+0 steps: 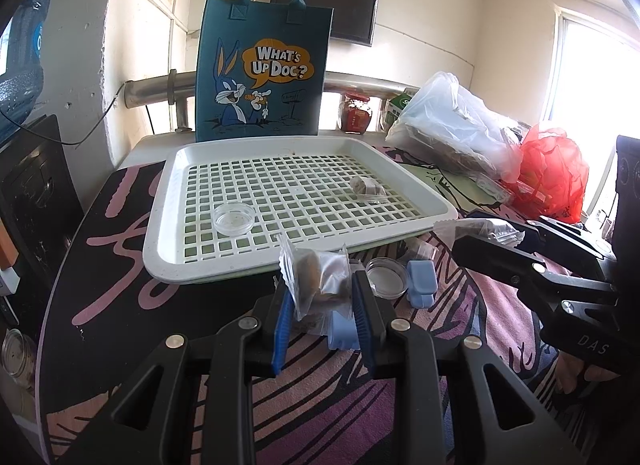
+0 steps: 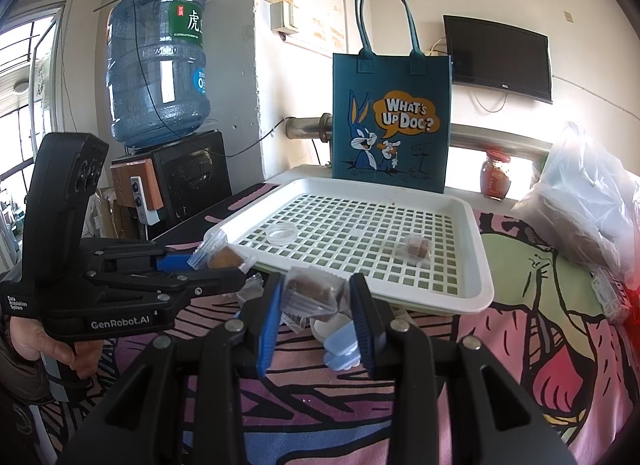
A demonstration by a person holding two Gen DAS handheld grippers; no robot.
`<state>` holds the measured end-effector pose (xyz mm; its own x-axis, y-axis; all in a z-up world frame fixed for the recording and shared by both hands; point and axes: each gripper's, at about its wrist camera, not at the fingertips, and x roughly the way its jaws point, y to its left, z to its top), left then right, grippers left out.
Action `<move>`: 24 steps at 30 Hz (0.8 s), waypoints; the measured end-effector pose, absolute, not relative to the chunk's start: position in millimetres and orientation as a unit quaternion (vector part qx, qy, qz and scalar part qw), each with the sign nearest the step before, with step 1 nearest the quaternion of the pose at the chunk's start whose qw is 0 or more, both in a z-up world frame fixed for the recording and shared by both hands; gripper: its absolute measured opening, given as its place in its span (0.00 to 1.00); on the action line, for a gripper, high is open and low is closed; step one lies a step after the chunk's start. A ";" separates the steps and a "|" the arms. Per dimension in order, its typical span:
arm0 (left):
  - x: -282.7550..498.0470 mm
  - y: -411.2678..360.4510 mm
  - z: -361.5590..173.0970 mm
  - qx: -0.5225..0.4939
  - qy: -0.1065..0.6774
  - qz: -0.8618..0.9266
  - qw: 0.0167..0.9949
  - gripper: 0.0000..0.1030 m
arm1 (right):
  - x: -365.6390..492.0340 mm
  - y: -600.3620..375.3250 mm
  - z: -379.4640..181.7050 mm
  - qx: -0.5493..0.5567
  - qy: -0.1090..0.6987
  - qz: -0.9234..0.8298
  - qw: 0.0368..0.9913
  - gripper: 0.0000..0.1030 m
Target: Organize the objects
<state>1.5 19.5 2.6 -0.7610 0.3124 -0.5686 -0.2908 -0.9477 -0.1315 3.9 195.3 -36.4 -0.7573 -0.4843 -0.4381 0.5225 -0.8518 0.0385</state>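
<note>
Evidently each tool carries one snack: the left tool [image 1: 320, 305] is pinched narrow on a clear plastic packet with a brown snack inside [image 1: 316, 281], and the right tool [image 2: 316, 301] is closed on a second clear-wrapped brown snack packet [image 2: 314, 291]. Both packets hang above the counter [image 1: 120, 265] just short of the near rim of the white plastic grid tray [image 1: 168, 201], which looks like the collecting place, since a third wrapped brown snack [image 1: 366, 188] and a small clear round dish [image 1: 233, 219] already lie in it. Holding them by the wrapper, near the tray edge, would suit lowering them onto the grid.

Below the tools, on the patterned pink and black cloth, a second clear round dish [image 1: 386, 276] and some pale blue plastic pieces [image 1: 420, 283] sit outside the tray, seemingly unsorted.

Behind the tray stands a teal felt tote bag [image 2: 392, 121] printed with a cartoon rabbit and "WHAT'S UP DOC?". The left tool's body reads "GenRobot.AI"; the blue water jug [image 2: 158, 73] bears a green label with Chinese characters.
</note>
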 end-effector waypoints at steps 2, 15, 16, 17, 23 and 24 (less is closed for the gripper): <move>1.3 19.2 2.7 -0.307 -0.018 0.938 0.160 0.26 | 3.9 195.4 -36.5 0.222 0.043 -0.936 0.269 0.31; 0.8 17.7 2.7 -0.307 -0.019 0.938 0.160 0.26 | 3.8 196.0 -36.4 0.222 0.043 -0.936 0.269 0.31; 0.8 17.8 2.7 -0.307 -0.018 0.938 0.160 0.26 | 3.7 196.1 -36.4 0.222 0.043 -0.936 0.269 0.31; 0.8 17.7 2.7 -0.307 -0.018 0.938 0.160 0.26 | 3.7 196.2 -36.3 0.221 0.043 -0.936 0.269 0.31; 0.7 17.8 2.8 -0.307 -0.018 0.938 0.160 0.26 | 3.6 196.3 -36.3 0.222 0.043 -0.936 0.269 0.31; 0.7 17.6 2.8 -0.307 -0.018 0.938 0.160 0.26 | 3.7 196.3 -36.3 0.222 0.043 -0.936 0.269 0.31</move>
